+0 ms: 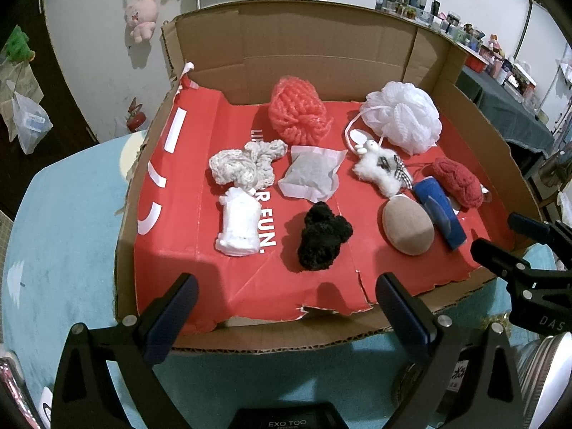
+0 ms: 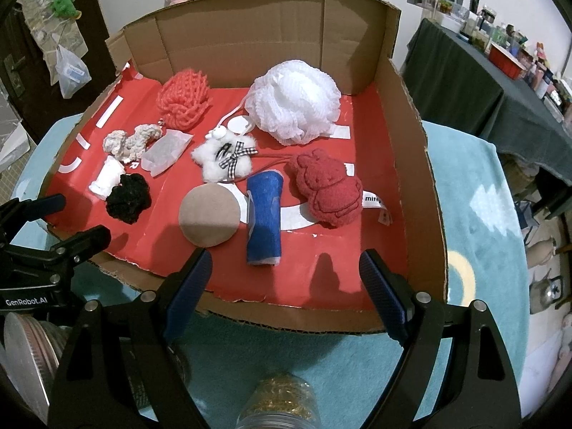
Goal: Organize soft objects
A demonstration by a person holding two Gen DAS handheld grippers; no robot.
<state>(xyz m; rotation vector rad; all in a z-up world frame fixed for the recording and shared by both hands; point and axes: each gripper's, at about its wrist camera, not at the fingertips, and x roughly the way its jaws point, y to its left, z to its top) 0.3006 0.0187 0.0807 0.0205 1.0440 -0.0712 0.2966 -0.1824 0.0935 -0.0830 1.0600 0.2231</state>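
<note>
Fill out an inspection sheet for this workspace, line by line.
Surface: teal cloth under an open cardboard tray with a red liner.
Job's things: white mesh pouf, coral mesh pouf, red plush, blue roll, tan pad, black yarn clump, all inside the tray.
Clutter: gold-filled jar at the near edge.
Grippers: left gripper and right gripper open, empty.
Cables: nothing seen.
Surroundings: crowded side table.

- The cardboard tray [image 2: 418, 164] is open at the near edge; a bare red strip there leaves room for either claw to pass.
- Tall back and right walls block those sides.
- The blue roll [image 2: 264, 214], tan pad [image 2: 209, 214] and black pom-pom [image 1: 321, 237] stand nearest.
- The white bath puff [image 2: 296, 102] and the red one [image 1: 298, 111] crowd the back.
</note>
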